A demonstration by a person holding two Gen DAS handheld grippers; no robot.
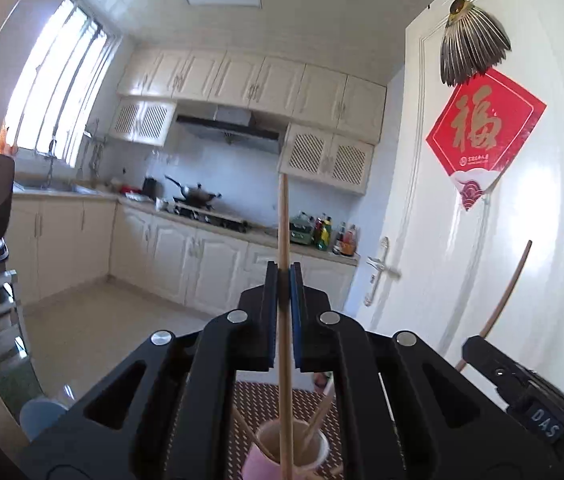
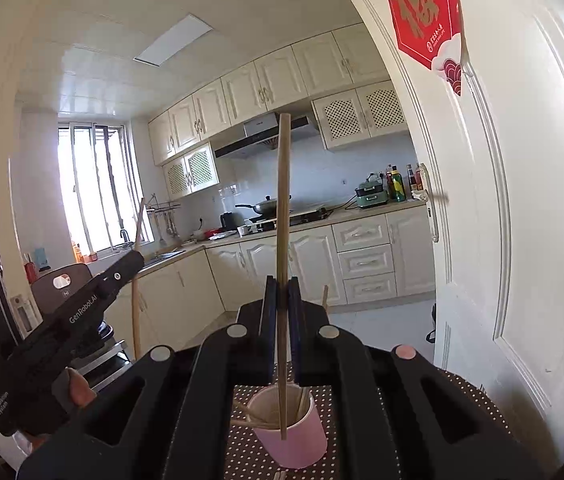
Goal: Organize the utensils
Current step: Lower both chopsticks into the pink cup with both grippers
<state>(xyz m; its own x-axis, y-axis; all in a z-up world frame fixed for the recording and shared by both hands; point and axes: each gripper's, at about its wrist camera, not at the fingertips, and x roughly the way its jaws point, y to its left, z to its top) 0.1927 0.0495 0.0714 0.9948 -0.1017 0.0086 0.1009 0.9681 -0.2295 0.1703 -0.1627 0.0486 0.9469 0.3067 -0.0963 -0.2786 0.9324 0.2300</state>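
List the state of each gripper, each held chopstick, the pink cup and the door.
left gripper: shut on a chopstick
left chopstick: upright, clamped
right gripper: shut on a chopstick
right chopstick: upright, clamped
pink cup: upright, holding chopsticks
door: open

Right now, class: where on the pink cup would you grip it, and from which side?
Grip the pink cup by its lower wall, from the side. Chopsticks stand and lean out of the open top, blocking a grip from above.
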